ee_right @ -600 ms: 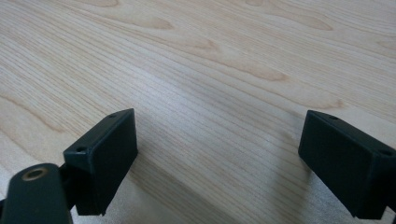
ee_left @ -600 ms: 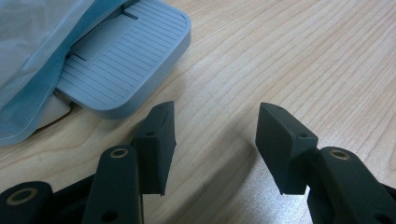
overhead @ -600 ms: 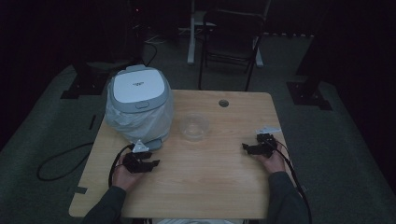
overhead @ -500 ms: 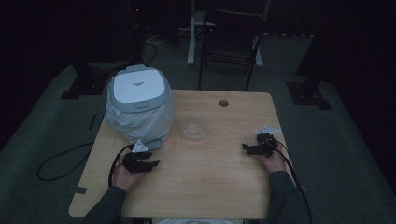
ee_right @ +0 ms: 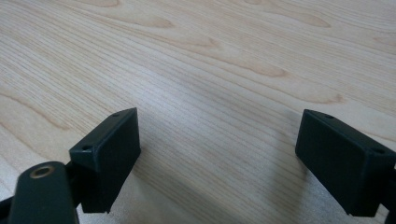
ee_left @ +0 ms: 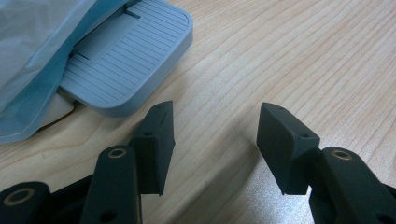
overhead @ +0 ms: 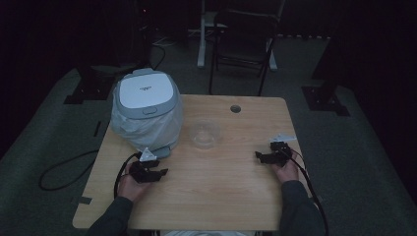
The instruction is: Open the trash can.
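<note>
pedal bin [overhead: 146, 110], grey with a white lid and a pale liner bag hanging over its sides, stood at the far left of the tabletop [overhead: 231, 196]. its ribbed grey foot pedal [ee_left: 126, 60] stuck out toward the person. the left hand-held gripper [overhead: 147, 171] rested on the wood just in front of that pedal, near it but not touching, its jaws spread wide with nothing between them. the right hand-held gripper [overhead: 272, 156] lay well apart near the right edge, jaws likewise wide and empty over bare wood. a clear glass bowl [overhead: 204, 133] sat between the two, just right of the bin.
</note>
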`<state>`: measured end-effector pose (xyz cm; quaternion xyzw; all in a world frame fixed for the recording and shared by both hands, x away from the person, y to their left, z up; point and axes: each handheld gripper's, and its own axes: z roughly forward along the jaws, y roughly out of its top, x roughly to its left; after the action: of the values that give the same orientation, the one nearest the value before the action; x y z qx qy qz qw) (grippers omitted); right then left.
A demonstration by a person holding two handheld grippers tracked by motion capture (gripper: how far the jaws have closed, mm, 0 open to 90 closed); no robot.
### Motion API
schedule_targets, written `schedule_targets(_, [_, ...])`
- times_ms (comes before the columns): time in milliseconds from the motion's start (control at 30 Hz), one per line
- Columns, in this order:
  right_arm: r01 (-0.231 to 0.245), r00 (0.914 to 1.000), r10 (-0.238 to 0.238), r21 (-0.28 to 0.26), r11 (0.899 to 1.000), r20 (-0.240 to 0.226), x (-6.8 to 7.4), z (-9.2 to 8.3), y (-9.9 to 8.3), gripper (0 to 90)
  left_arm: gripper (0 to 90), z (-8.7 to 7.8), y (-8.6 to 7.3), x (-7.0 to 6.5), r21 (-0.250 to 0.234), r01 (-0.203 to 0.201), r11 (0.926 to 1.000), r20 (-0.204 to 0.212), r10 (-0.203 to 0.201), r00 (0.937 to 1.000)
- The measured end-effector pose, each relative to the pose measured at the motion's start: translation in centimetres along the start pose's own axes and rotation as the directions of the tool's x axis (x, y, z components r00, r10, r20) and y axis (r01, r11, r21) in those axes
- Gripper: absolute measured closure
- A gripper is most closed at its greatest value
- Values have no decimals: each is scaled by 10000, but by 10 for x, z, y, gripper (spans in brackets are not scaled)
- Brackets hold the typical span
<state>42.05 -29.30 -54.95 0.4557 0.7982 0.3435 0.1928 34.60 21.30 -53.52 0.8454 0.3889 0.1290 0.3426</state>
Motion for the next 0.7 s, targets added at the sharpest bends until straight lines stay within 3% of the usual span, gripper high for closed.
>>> schedule_targets(700, [-48, 10000, 48, -3, 10000, 34, 1, -1, -1, 134, 470, -4, 3, 1, 130, 293, 9995, 252, -296, 9992])
